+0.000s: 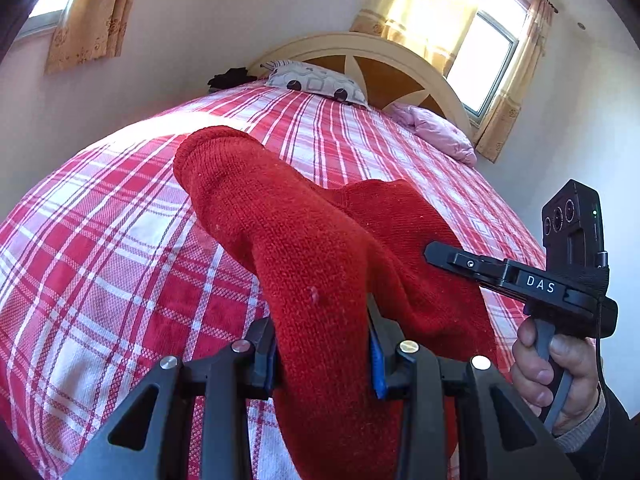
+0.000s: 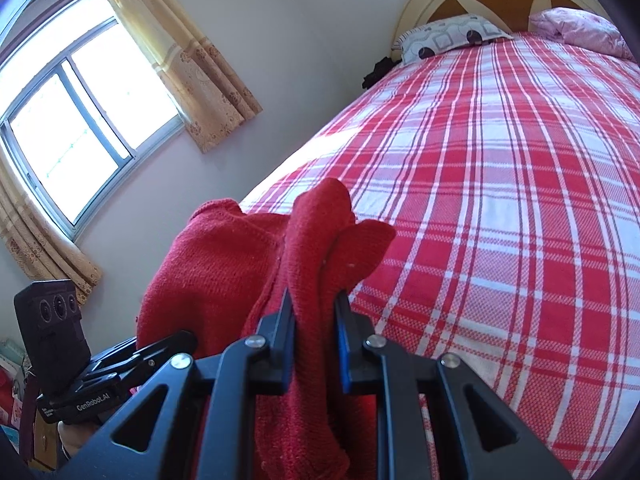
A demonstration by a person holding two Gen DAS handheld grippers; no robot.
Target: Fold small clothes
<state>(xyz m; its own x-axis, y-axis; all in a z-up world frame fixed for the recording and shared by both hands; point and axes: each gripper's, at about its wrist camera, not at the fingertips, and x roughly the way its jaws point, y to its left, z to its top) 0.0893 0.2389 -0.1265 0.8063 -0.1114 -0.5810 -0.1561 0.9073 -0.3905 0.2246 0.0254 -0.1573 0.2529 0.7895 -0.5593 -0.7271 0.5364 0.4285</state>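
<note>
A small red knitted garment [image 1: 288,240] is held up over the red-and-white plaid bed [image 1: 100,248]. My left gripper [image 1: 322,344] is shut on one thick fold of it, which sticks forward between the blue-padded fingers. My right gripper [image 2: 314,320] is shut on another bunched part of the same garment [image 2: 212,264]. In the left wrist view the right gripper [image 1: 432,250] reaches in from the right, its tip against the cloth. In the right wrist view the left gripper's body [image 2: 120,368] shows at lower left, its fingertips hidden by the cloth.
The plaid bed [image 2: 500,200] stretches ahead to a cream headboard [image 1: 360,46]. A patterned pillow [image 1: 316,82] and a pink quilt [image 1: 436,130] lie near the headboard. A dark item [image 1: 230,76] sits at the bed's far left edge. Curtained windows [image 2: 76,120] line the walls.
</note>
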